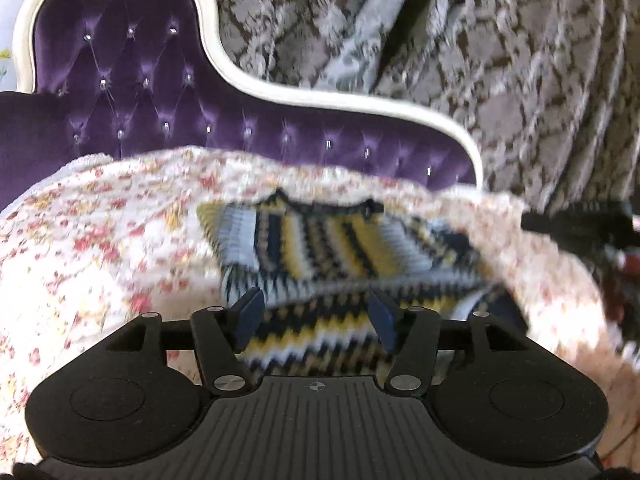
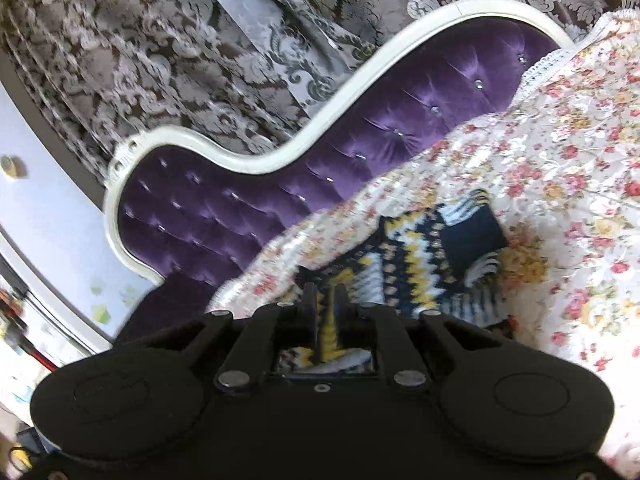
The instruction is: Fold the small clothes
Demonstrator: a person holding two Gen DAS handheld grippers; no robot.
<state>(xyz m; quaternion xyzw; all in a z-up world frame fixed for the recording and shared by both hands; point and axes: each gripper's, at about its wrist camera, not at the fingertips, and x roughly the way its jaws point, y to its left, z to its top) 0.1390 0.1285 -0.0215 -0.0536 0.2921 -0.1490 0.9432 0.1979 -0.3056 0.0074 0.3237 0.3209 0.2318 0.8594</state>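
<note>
A purple tufted headboard (image 1: 132, 92) backs the floral bedspread (image 1: 100, 232), damask curtains (image 1: 520, 60) behind.

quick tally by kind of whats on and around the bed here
Zigzag-knit navy, yellow and white garment: 1
Floral quilted bedspread: 1
Purple tufted velvet headboard with white frame: 1
Brown damask curtain: 1
Black handheld grippers (left, right): 2
Total: 6

A bed with a flowered cover (image 1: 100, 216) has a purple tufted headboard (image 1: 132, 92) in a white frame; patterned curtains (image 1: 520, 60) hang behind.
</note>
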